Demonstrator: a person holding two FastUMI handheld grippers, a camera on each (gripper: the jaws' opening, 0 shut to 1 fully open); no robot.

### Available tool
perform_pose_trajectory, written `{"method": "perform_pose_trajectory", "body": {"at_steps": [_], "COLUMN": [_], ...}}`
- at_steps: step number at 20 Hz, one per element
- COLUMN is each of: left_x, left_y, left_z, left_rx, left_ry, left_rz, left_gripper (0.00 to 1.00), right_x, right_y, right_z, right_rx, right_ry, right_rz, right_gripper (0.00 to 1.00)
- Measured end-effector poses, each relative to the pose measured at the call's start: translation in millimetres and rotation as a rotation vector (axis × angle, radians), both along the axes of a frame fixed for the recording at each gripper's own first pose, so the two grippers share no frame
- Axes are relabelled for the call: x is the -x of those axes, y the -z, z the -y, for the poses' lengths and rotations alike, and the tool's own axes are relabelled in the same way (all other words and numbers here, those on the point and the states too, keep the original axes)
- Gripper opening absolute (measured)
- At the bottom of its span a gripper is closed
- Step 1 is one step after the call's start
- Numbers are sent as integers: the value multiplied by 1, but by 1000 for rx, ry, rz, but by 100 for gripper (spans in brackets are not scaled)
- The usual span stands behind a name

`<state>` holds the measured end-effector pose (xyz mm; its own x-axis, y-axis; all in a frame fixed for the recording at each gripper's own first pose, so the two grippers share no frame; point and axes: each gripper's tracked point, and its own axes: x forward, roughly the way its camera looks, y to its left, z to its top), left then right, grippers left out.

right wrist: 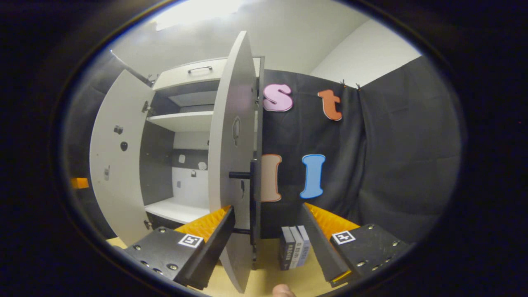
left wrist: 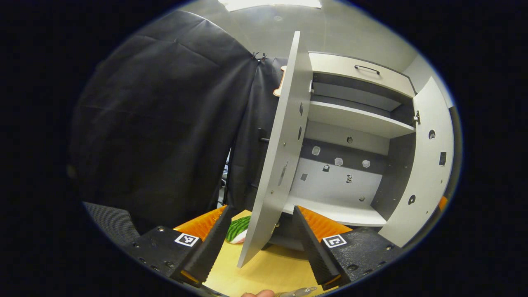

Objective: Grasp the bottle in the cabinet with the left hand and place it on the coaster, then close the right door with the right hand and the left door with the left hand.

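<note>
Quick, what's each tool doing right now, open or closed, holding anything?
Left tool: open, holding nothing, fingers either side of the left door edge.
Right tool: open, holding nothing, at the right door edge.

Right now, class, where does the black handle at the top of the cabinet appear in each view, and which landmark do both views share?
Left gripper view: the handle is at the upper right, to the right of the edge-on left door.
Right gripper view: the handle is up and left of centre, to the left of the edge-on right door.
Shared landmark: the upper shelf, a little below the handle.
</note>
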<state>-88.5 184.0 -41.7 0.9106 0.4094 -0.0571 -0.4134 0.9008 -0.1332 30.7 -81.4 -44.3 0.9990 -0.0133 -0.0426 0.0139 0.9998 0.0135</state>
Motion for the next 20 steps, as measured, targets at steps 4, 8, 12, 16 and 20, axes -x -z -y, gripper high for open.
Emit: {"method": "perform_pose_trajectory", "body": {"at_steps": [4,8,12,16,20], "left_x": [3,10,11,12,13], "left_y": [1,2,6,13,18], "left_z": [-4,-19,-26,-33,-40], "left_rx": [-2,-4,11,13,11], "left_ry": [-16,-54,-93,-124,-145], "left_rz": [-2,-5,-6,-11,-17], "left_gripper": [93,93,93,93,93], "right_x": [-10,-19,-30,-33,-28], "right_y": [-1,0,-1,-1,-13], "right_z": [-35,-63,-88,-123,-155], "right_rx": [6,-7,-16,-26,-35], "right_ry": [-84,-147,-189,-261,-329], "right_rz": [3,3,9,13,37], "right_gripper": [98,98,98,98,98]}}
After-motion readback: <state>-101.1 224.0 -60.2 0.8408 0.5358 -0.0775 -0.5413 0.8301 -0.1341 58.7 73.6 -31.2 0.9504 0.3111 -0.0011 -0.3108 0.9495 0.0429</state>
